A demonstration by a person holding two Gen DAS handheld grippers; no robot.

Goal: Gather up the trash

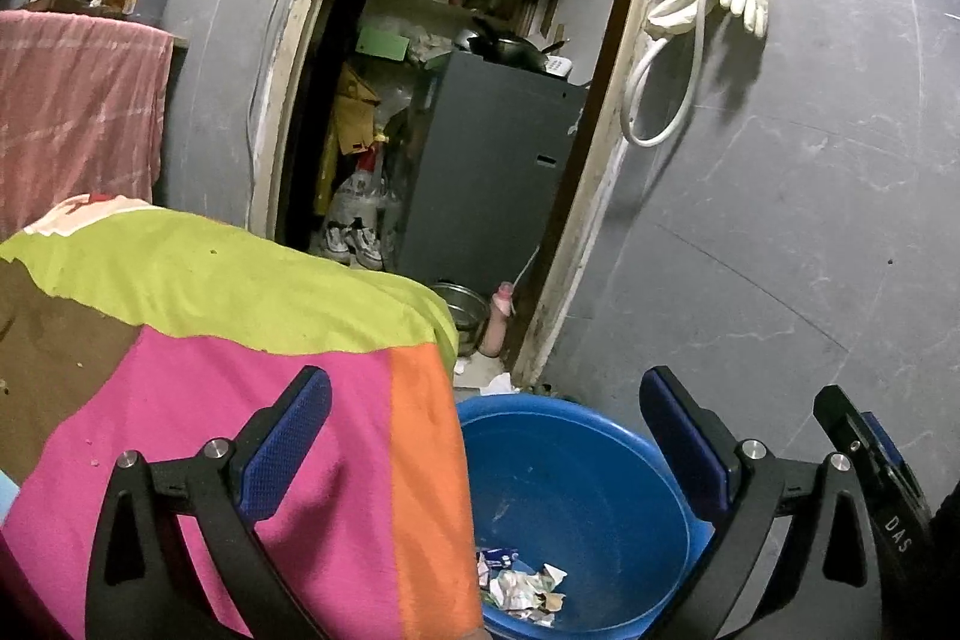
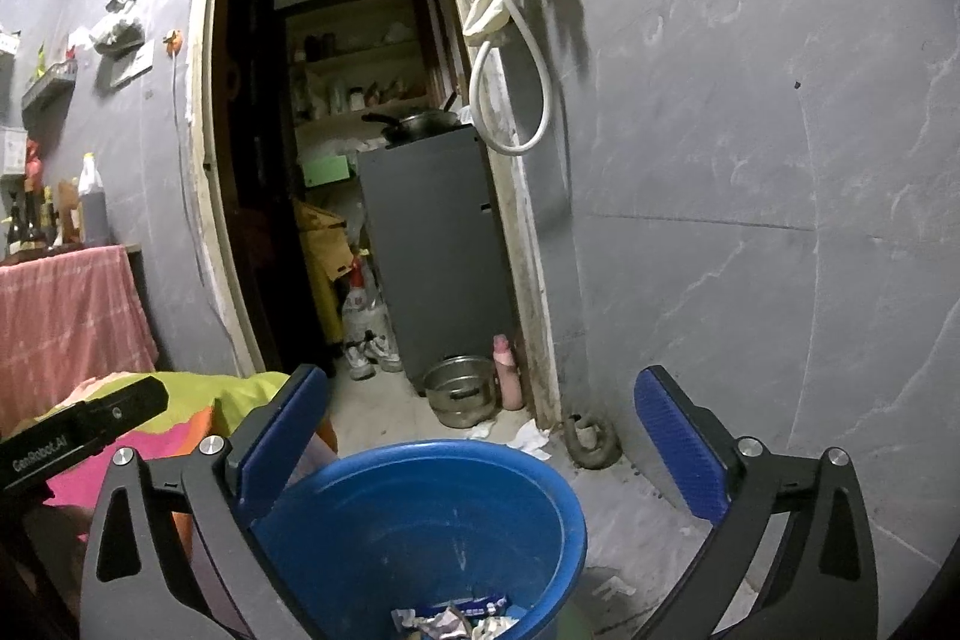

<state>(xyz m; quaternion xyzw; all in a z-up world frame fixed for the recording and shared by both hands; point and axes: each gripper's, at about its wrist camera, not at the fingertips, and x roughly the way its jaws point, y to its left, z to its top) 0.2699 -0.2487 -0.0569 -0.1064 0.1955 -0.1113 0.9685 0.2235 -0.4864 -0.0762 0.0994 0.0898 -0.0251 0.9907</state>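
Trash (image 1: 521, 585) in blue bucket (image 1: 600, 418), partly hidden; both hand-held grippers spread, empty.

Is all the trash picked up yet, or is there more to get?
Some is done: crumpled wrappers lie in the round blue plastic tub. Nothing is in hand; the left gripper and right gripper are both open. Left: white paper scraps on the floor by the doorway.

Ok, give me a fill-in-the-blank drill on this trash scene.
1. The crumpled wrappers lie inside the blue ____.
2. Both the left gripper and the right gripper have their jaws ____.
3. A pale rubber ____ hangs on the wall above the looped hose.

Missing words: bucket; open; glove
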